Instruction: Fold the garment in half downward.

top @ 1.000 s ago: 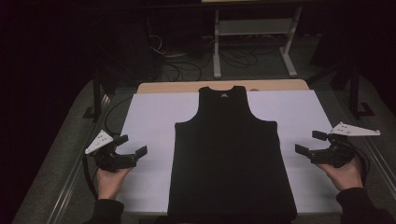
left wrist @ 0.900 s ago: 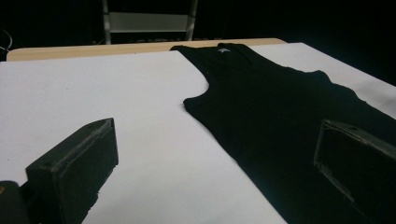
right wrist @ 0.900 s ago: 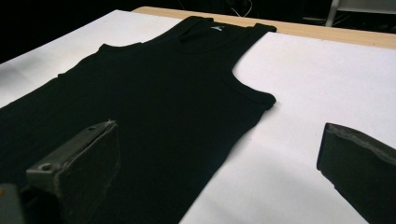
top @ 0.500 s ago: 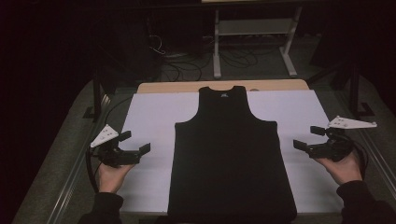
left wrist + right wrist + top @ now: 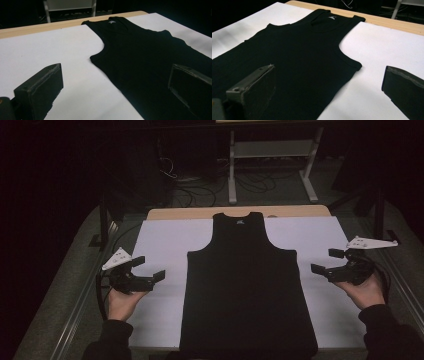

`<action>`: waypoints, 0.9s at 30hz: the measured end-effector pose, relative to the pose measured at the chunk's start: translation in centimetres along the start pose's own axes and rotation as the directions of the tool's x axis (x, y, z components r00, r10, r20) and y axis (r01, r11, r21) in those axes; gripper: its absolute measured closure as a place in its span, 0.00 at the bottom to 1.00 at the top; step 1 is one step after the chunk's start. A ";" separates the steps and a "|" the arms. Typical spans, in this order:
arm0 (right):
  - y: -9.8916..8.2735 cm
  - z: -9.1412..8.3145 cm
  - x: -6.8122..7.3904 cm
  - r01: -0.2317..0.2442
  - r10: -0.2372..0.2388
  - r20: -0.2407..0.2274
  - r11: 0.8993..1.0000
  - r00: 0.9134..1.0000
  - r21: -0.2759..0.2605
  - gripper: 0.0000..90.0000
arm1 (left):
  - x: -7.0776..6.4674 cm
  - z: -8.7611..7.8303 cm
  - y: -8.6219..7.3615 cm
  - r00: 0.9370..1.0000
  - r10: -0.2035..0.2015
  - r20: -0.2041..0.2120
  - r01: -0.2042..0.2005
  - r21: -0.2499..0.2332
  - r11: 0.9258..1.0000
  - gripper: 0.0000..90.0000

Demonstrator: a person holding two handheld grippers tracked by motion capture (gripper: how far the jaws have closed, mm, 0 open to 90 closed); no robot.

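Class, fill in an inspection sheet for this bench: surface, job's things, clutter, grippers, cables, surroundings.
Surface: white sheet over a wooden table.
Job's things: black tank top lying flat, neck at the far edge, hem over the near edge.
Clutter: nothing seen.
Grippers: left gripper and right gripper open, beside the tank top, apart from it.
Cables: loose cables on the floor beyond the table.
Surroundings: dark room, white metal stand behind.

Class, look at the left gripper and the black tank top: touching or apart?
Apart. In the high view, white sheet shows between the open left gripper and the black tank top, which lies flat.
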State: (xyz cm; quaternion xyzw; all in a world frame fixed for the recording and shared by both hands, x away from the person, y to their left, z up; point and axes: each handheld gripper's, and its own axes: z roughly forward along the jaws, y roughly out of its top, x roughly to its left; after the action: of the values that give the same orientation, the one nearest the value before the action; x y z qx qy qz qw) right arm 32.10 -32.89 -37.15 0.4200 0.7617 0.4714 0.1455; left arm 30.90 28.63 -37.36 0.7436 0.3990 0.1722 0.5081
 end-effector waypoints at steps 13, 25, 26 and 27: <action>1.4 1.0 0.1 0.031 -0.030 -0.027 0.999 0.999 0.028 0.00 | 0.4 1.0 1.5 1.000 0.021 0.011 -0.021 0.030 0.999 0.00; 2.9 1.6 -0.4 0.043 -0.042 -0.030 0.998 0.999 0.039 0.00 | 0.7 2.3 2.6 0.999 0.028 0.034 -0.030 0.064 0.997 0.00; 3.0 1.7 -0.4 0.041 -0.040 -0.031 0.998 0.999 0.040 0.00 | 0.8 2.4 2.7 0.999 0.028 0.033 -0.030 0.066 0.997 0.00; 3.1 1.8 -0.5 0.043 -0.042 -0.033 0.998 0.999 0.042 0.00 | 0.8 2.4 2.7 0.999 0.028 0.036 -0.031 0.065 0.997 0.00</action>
State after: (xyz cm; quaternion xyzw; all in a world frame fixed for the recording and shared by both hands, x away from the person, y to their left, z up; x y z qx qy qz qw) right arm 35.07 -31.60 -35.58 0.3991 0.7825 0.4586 0.1344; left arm 34.17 27.27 -36.06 0.7687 0.3843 0.1533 0.4878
